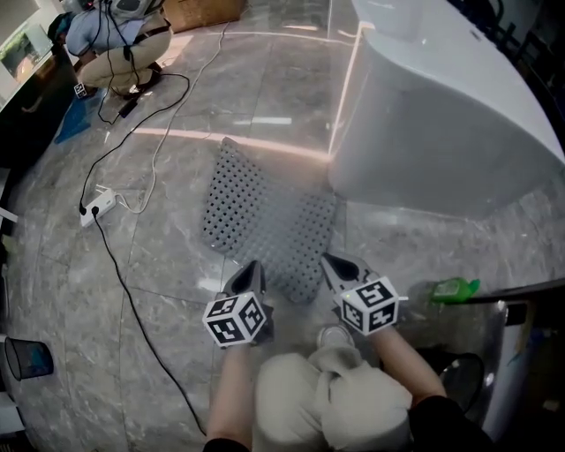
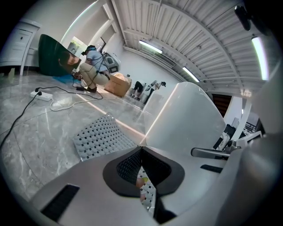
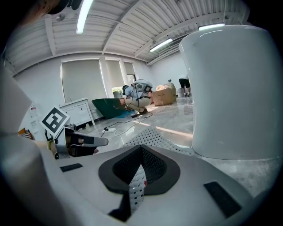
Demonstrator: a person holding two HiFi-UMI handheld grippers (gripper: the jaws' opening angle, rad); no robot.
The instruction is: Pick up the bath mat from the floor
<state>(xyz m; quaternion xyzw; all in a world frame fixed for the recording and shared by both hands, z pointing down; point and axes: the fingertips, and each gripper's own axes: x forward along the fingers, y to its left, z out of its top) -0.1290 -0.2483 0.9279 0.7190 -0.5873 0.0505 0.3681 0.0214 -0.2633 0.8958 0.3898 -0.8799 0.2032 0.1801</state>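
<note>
The grey perforated bath mat lies on the marble floor beside the white bathtub, and its far corner curls up. My left gripper is shut on the near edge of the mat at the left. My right gripper is shut on the same edge at the right. In the left gripper view the jaws meet at the tip, with a strip of the mat pinched between them. The right gripper view shows the same: shut jaws with a strip of mat hanging between them.
A white power strip and black cables trail over the floor at the left. A person crouches at the far left by a cardboard box. A green bottle lies to the right, and a dark bin stands at the left edge.
</note>
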